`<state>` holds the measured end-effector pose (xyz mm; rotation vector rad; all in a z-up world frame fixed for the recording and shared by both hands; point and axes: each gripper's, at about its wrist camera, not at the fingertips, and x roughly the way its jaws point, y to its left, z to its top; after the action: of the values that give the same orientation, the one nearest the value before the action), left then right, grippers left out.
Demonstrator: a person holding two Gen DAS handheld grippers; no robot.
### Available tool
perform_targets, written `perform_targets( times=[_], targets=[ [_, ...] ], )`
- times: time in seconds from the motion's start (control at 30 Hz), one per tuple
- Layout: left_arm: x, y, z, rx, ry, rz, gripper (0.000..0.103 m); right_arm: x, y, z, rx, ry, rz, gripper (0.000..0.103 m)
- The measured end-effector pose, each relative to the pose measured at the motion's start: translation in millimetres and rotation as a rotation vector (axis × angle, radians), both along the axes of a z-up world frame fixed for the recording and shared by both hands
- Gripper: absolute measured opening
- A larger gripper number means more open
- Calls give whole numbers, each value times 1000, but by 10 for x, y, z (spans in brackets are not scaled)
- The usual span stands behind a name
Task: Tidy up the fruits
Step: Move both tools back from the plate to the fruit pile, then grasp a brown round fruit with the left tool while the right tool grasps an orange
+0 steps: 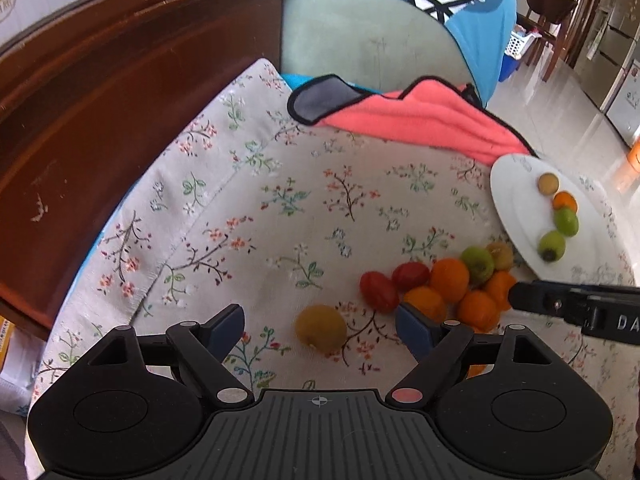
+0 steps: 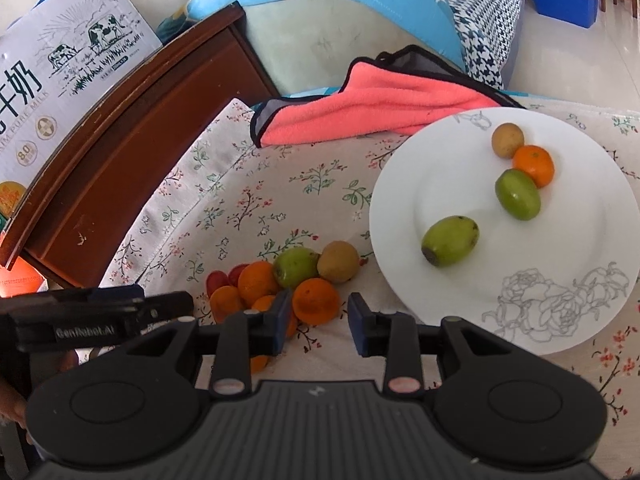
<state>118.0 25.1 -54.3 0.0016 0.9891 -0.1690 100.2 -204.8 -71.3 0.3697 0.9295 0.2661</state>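
Left tongs (image 1: pixel 320 328) gape empty, yellowish fruit (image 1: pixel 321 328) lying loose between their tips. Right tongs (image 2: pixel 316 320) slightly parted, empty, orange (image 2: pixel 315 301) just beyond.

In the right wrist view, the right claw (image 2: pixel 319 320) hides part of the orange pile (image 2: pixel 256 280) beside the white plate (image 2: pixel 400 208); the milk carton (image 2: pixel 60 80) is cut off at the picture's left edge.

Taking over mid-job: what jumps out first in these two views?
The round white plate at the right, holding four small fruits. Left of it, a heap of orange, green and red fruits on the floral tablecloth, with the open right gripper above one orange. A coral-pink towel lies behind.
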Motion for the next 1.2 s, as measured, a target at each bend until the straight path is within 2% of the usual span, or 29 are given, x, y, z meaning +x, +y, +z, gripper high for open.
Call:
perform_targets(
  times=[0.5,0.7,0.8,1.0,1.1,1.2],
  targets=[
    [3,36,-197,16,-24,-2,81,85,56,-82,7,5,-37,40],
    [-42,-25,-199,40,-47,-39,70,121,-12,-71,12,12,-75,40],
    [-80,-88,-207,68,-70,-64,66,133,3,-124,35,41,-61,40],
    [-105,-119,-195,70,-88,-94,55,121,49,-130,47,28,-51,39],
    [-100,-82,-181,60,-86,-80,48,133,18,-130,71,48,-55,29],
    [-105,-51,-171,48,-85,-70,45,138,-32,-125,71,56,-69,29]
  ],
)
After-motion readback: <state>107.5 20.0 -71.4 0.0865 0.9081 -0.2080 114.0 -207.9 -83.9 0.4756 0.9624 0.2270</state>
